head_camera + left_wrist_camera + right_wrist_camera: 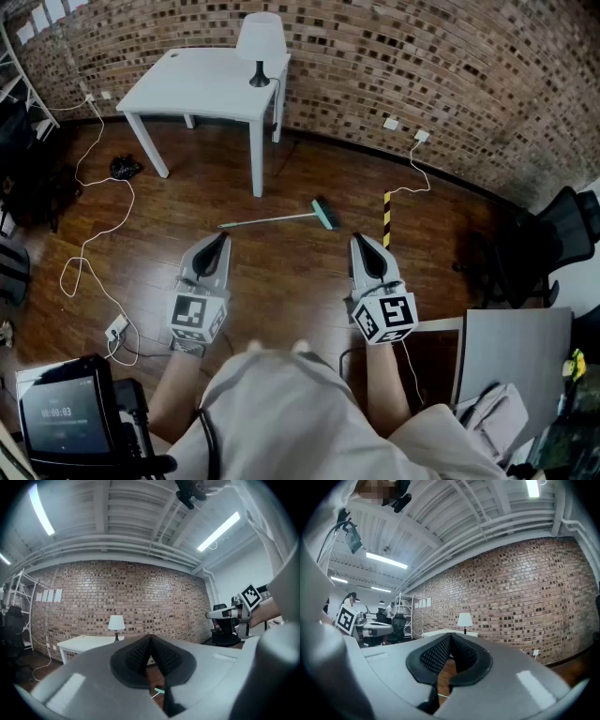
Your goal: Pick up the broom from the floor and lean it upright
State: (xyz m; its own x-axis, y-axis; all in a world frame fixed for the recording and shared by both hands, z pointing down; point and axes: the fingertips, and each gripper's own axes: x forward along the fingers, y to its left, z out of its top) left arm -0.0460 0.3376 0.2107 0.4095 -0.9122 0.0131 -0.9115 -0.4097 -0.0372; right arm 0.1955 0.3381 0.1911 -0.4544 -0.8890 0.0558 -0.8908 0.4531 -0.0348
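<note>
Right now both tools carry nothing. Left gripper: jaws pressed together at the tips, nothing btwn them; its own view shows only a narrow slit lower down w/ floor behind it. Right gripper: same, jaws closed tip to tip, empty. Both are held level, side by side but apart, pointing fwd over the wood floor.

Broom lies flat on the floor ahead of both tools, roughly btwn their two lines, touched by neither. It has a thin pale handle and a small teal-green head. The head end is on the right gripper's side, the handle tip on the left gripper's side. It is near the jaw tips but clear of them. In the left gripper view a bit of the green head and handle shows thru the slit below the tips.

Farther out: a yellow-black striped strip on the floor just right of the broom head. White table stands beyond the broom by the brick wall, w/ a white-shaded lamp near its back edge. White cable snakes over the floor at left. Black office chair at far right.
</note>
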